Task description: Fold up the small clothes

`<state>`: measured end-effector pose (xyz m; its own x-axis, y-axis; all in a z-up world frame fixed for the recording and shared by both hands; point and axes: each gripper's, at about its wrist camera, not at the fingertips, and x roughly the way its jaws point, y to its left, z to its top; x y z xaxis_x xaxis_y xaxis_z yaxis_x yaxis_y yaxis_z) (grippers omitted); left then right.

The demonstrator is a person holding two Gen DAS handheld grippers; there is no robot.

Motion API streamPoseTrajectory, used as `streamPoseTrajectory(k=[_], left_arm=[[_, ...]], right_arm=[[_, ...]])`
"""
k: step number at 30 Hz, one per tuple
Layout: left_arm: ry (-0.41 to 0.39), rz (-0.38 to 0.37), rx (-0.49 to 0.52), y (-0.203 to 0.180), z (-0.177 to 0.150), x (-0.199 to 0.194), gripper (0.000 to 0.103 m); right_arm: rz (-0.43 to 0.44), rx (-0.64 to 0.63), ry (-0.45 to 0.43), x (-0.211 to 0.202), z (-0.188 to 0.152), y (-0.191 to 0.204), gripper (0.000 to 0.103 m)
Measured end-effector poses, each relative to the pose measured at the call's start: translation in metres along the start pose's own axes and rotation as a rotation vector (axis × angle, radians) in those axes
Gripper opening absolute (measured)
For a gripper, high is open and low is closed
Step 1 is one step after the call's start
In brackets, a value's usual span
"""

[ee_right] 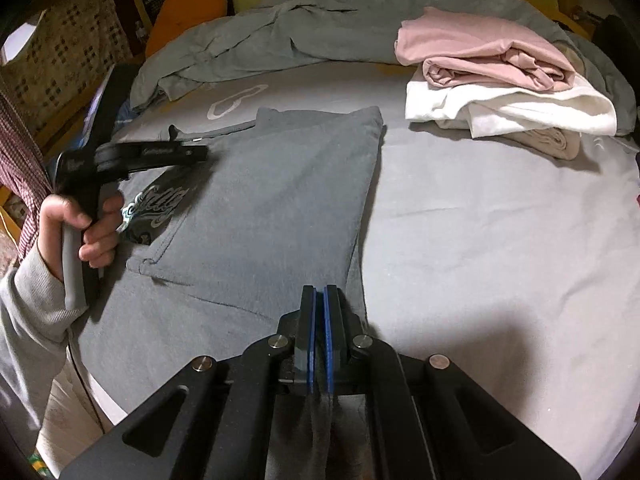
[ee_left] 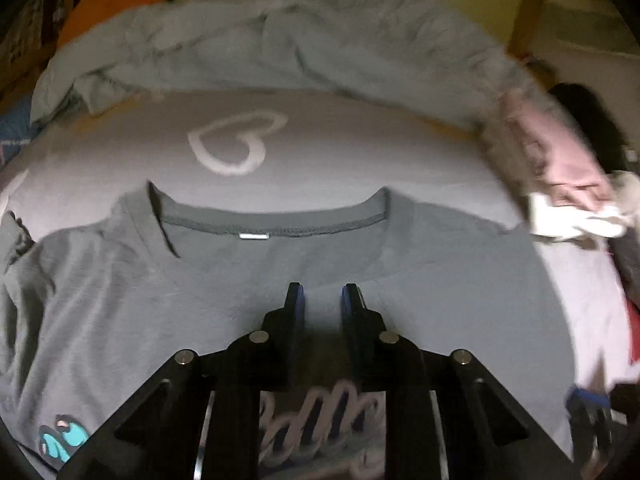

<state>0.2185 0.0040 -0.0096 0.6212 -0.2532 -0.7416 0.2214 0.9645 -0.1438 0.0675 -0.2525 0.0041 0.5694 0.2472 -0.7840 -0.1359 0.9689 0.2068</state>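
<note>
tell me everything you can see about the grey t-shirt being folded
The grey t-shirt is soft knit cotton by its look, lying flat on the pale bedsheet, one side already folded inward to a straight edge. It has a ribbed neckband with a small white label, and a script print with teal accents on the front. The right hand-held gripper is shut on a fold of its near hem; the left hand-held gripper hovers open over the chest.
</note>
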Motion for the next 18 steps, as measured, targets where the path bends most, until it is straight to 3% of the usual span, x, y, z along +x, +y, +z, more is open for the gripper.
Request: streamPoseTrajectory(k=[2,5,8,10,12,13,15,18], left_arm=[[-0.069,0.017,0.044,0.004,-0.009,-0.026,0.031],[-0.132,0.104,0.080,0.022,-0.010,-0.053,0.035],[-0.162,0.144,0.040,0.062,0.000,-0.074,0.042],[-0.190,0.217,0.016,0.092,0.003,-0.089,0.046],[-0.191,0.285,-0.037,0.133,0.004,-0.105,0.059],[-0.158,0.302,-0.064,0.151,0.005,-0.108,0.071],[-0.098,0.299,-0.136,0.193,-0.001,-0.116,0.074],[-0.108,0.273,-0.285,0.250,-0.020,-0.131,0.074]], right_arm=[[0.002,0.005,-0.003,0.000,0.000,-0.001,0.003],[-0.008,0.002,-0.015,-0.001,-0.002,0.001,0.003],[-0.010,0.001,-0.041,-0.003,-0.003,0.002,0.003],[-0.003,0.013,-0.061,-0.007,-0.004,0.000,0.003],[0.017,0.041,-0.092,-0.012,-0.002,-0.003,0.003],[0.029,0.060,-0.109,-0.015,-0.002,-0.004,0.003],[0.056,0.087,-0.128,-0.019,0.000,-0.006,0.003],[0.089,0.102,-0.154,-0.025,0.002,-0.005,0.003]])
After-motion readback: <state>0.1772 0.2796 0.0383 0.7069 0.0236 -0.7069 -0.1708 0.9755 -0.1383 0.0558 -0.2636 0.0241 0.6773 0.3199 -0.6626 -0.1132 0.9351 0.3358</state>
